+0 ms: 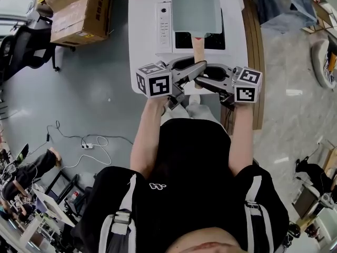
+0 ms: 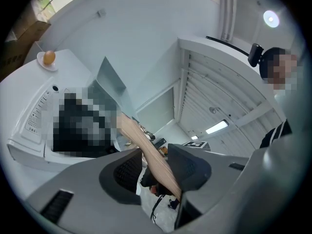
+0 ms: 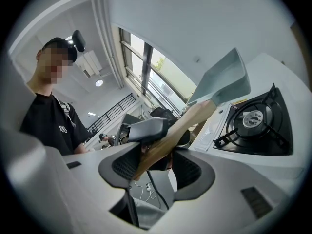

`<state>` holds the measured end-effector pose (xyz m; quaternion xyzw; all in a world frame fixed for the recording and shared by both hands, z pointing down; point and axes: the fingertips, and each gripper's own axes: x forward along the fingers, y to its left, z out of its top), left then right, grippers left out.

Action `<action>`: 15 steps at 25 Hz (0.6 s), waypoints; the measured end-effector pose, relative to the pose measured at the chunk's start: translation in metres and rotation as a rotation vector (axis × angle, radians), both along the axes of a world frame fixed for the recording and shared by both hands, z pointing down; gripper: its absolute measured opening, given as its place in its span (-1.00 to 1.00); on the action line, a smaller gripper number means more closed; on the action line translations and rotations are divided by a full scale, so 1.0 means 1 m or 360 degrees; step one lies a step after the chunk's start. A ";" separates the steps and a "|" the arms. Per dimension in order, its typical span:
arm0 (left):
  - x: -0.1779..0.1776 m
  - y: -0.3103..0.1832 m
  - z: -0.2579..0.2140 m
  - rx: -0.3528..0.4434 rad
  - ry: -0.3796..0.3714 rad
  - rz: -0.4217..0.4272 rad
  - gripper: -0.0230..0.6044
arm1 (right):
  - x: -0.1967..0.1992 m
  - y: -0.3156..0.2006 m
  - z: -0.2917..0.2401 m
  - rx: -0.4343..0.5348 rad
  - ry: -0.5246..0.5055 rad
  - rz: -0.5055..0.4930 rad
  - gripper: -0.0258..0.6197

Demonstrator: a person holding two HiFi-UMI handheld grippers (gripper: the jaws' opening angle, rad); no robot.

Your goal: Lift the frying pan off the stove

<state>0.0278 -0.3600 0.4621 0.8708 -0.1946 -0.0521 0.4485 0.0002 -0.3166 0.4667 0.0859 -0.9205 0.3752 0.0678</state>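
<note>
Head view has the square grey-blue metal frying pan (image 1: pixel 195 7) hanging above the black gas stove (image 1: pixel 213 40) set in the white counter (image 1: pixel 143 41), its pale wooden handle (image 1: pixel 198 49) pointing toward the person. The left gripper (image 1: pixel 192 70) and right gripper (image 1: pixel 211 78) meet from opposite sides, each pinching that handle between its jaws. Right gripper view shows the pan clear of the round burner (image 3: pixel 253 118).

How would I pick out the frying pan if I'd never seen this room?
Find the white counter with the stove on it. Above that stove hangs the frying pan, its handle clamped by the left hand-held gripper and the right hand-held gripper. It alone is square and pale grey-green, with a light wooden handle.
</note>
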 end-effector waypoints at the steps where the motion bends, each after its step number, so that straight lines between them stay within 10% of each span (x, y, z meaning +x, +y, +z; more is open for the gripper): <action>1: 0.000 0.000 0.000 0.0003 -0.0001 -0.0001 -0.37 | 0.000 0.000 0.000 0.0001 -0.0001 -0.0002 -0.28; 15: 0.001 0.000 0.002 -0.0004 -0.0001 0.0001 -0.37 | 0.001 0.000 0.001 -0.0009 -0.0005 -0.0009 -0.28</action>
